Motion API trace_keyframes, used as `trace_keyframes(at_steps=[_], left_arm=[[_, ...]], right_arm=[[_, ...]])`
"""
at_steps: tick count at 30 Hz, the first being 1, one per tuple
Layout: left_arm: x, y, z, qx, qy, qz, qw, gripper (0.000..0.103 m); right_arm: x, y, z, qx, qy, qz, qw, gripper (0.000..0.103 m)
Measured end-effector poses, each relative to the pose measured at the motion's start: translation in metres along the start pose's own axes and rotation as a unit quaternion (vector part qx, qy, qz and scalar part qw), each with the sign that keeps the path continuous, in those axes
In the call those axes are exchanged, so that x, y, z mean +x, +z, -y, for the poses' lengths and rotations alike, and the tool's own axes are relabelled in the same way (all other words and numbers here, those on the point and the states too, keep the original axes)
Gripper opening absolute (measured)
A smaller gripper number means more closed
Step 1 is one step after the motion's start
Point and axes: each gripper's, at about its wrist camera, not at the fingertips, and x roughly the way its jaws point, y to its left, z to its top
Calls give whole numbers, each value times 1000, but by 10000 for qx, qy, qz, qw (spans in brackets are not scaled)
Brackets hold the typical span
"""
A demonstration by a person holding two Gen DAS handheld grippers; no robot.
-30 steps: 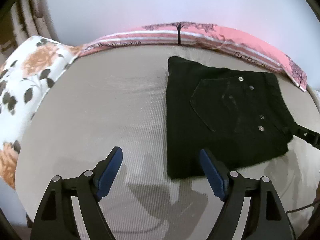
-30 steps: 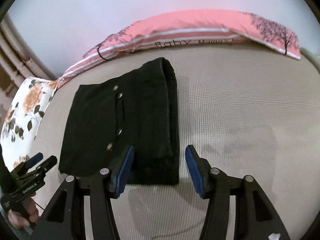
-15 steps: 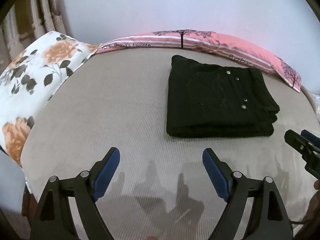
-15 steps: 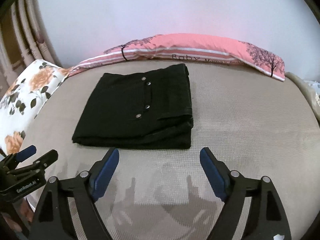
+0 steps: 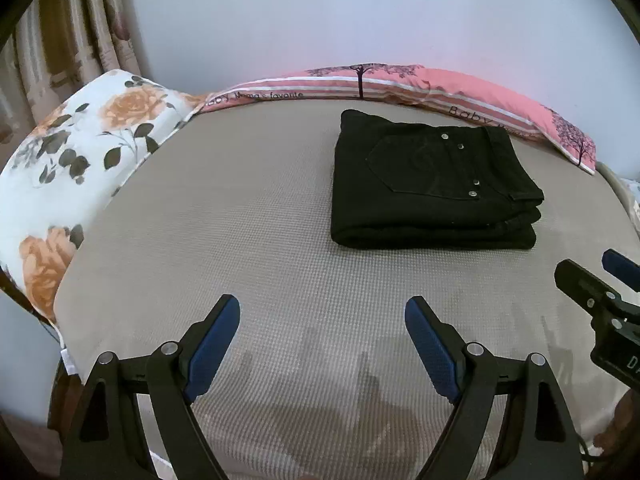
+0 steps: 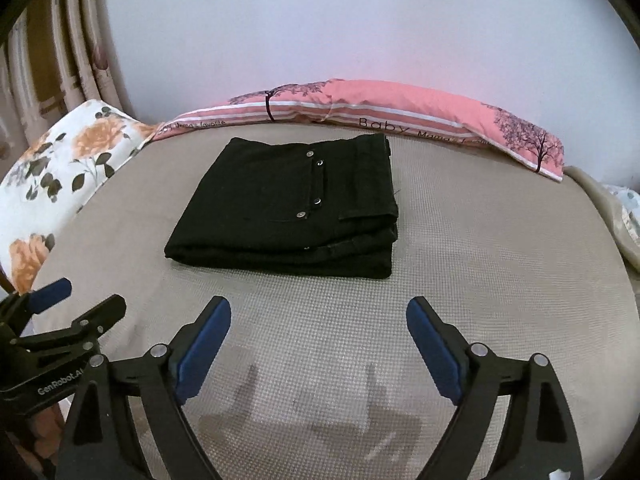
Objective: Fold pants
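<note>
The black pants lie folded in a flat rectangular stack on the beige bed surface, back pocket with metal studs on top. They also show in the right wrist view. My left gripper is open and empty, well in front of the pants and to their left. My right gripper is open and empty, in front of the stack. Each gripper shows at the edge of the other's view: the right one, the left one.
A pink striped pillow lies along the far edge against the wall. A white floral pillow lies at the left, with curtains behind it. More bedding sits at the right edge.
Both grippers have pulled back from the pants and opened wider. The folded stack lies still on the bed, farther from both cameras.
</note>
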Motion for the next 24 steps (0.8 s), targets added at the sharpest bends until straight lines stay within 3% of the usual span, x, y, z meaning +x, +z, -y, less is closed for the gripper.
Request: trace_keyframes(at_steps=[11,24], left_arm=[[-1,-4,7,93,-17,-32,9999,85],[7,-8,8,141,89,-49,9998,85]], right_arm=[[1,-5,0,157,190,-141,9996,89],[10,-10,-1,104,71,-247,9996,89]])
